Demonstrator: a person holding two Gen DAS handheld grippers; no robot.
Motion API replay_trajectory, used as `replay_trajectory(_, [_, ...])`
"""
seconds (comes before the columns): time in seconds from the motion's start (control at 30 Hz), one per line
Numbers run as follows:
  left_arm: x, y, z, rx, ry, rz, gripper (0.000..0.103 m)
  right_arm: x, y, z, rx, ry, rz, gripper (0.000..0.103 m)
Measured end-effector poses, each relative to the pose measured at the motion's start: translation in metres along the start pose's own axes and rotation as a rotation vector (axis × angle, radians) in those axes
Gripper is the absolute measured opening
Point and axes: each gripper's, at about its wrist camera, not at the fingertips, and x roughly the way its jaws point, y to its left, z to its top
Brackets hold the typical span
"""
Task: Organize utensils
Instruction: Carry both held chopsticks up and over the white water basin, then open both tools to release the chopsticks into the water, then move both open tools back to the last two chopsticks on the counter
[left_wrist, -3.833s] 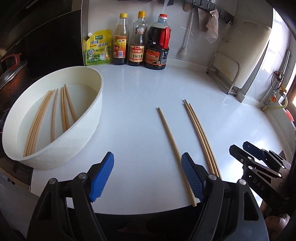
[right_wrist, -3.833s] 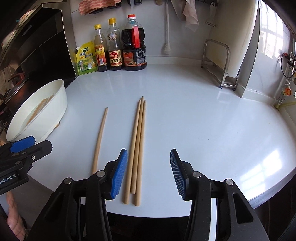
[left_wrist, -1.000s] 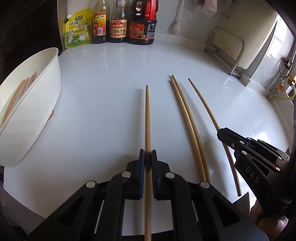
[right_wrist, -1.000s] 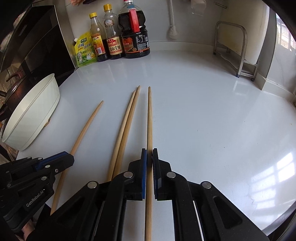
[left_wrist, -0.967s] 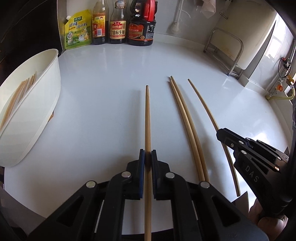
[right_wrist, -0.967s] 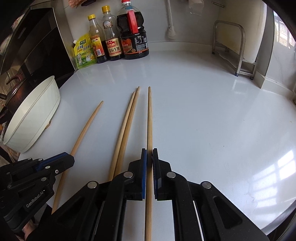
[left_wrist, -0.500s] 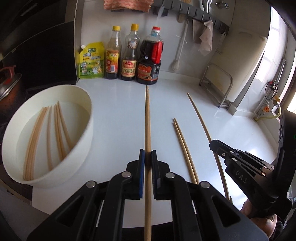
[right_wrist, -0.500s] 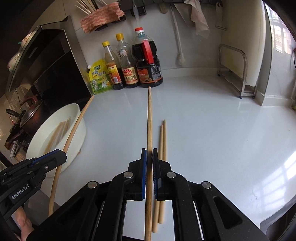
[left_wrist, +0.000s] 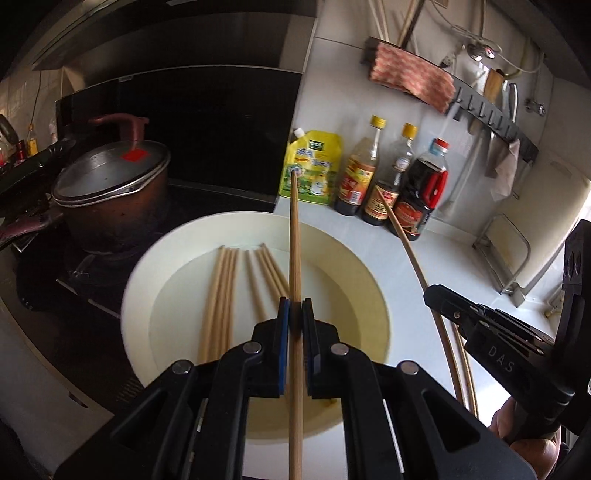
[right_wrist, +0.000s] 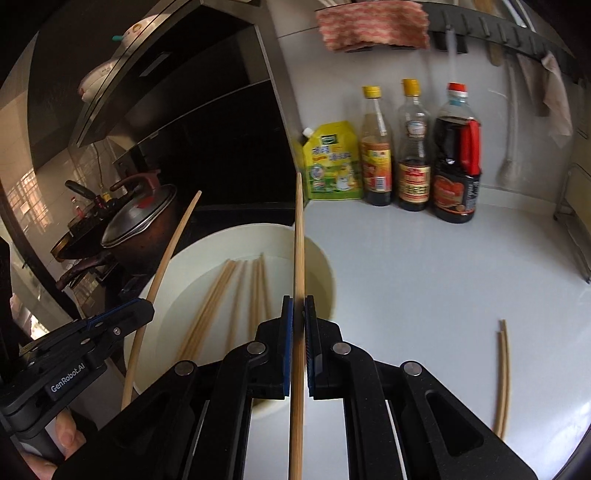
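Note:
My left gripper (left_wrist: 294, 314) is shut on a wooden chopstick (left_wrist: 294, 236) and holds it above the white bowl (left_wrist: 147, 273), which holds several chopsticks (left_wrist: 221, 291) in water. My right gripper (right_wrist: 298, 310) is shut on another chopstick (right_wrist: 299, 240), held over the bowl's right side (right_wrist: 325, 266). In the left wrist view the right gripper (left_wrist: 428, 295) and its chopstick (left_wrist: 406, 243) are at the right. In the right wrist view the left gripper (right_wrist: 147, 306) and its chopstick (right_wrist: 166, 258) are at the left. Two chopsticks (right_wrist: 503, 369) lie on the white counter.
A lidded pot (left_wrist: 110, 188) sits on the dark stove left of the bowl. A yellow pouch (right_wrist: 332, 162) and three sauce bottles (right_wrist: 413, 147) stand at the back wall. A metal rack (left_wrist: 506, 251) stands at the right. The white counter (right_wrist: 424, 277) stretches right of the bowl.
Both grippers closed on a chopstick each, lifted them off the counter and swung left, now over the bowl. Two chopsticks stayed on the counter.

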Motion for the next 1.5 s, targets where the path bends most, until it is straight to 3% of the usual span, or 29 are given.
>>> replay_trajectory(0.23, [0.023,0.047,0.008,-0.047,0.032,0.008,0.008,0.061,0.049,0.008,-0.043,0.104,0.038,0.006])
replay_trajectory(0.57, [0.059,0.069,-0.001,-0.094,0.114,0.000,0.008,0.104,0.061,-0.007,-0.030,0.199,0.014,0.006])
replay_trajectory(0.67, [0.062,0.071,-0.001,-0.105,0.120,0.004,0.012,0.106,0.062,-0.009,-0.035,0.201,0.007,0.006])
replay_trajectory(0.8, [0.056,0.073,-0.001,-0.112,0.093,0.012,0.040,0.098,0.060,-0.010,-0.044,0.175,-0.002,0.009])
replay_trajectory(0.83, [0.053,0.074,-0.001,-0.113,0.086,0.014,0.042,0.096,0.058,-0.011,-0.042,0.173,-0.003,0.009])
replay_trajectory(1.5, [0.024,0.056,-0.030,-0.087,0.093,0.057,0.046,0.052,0.041,-0.034,0.000,0.129,-0.010,0.012])
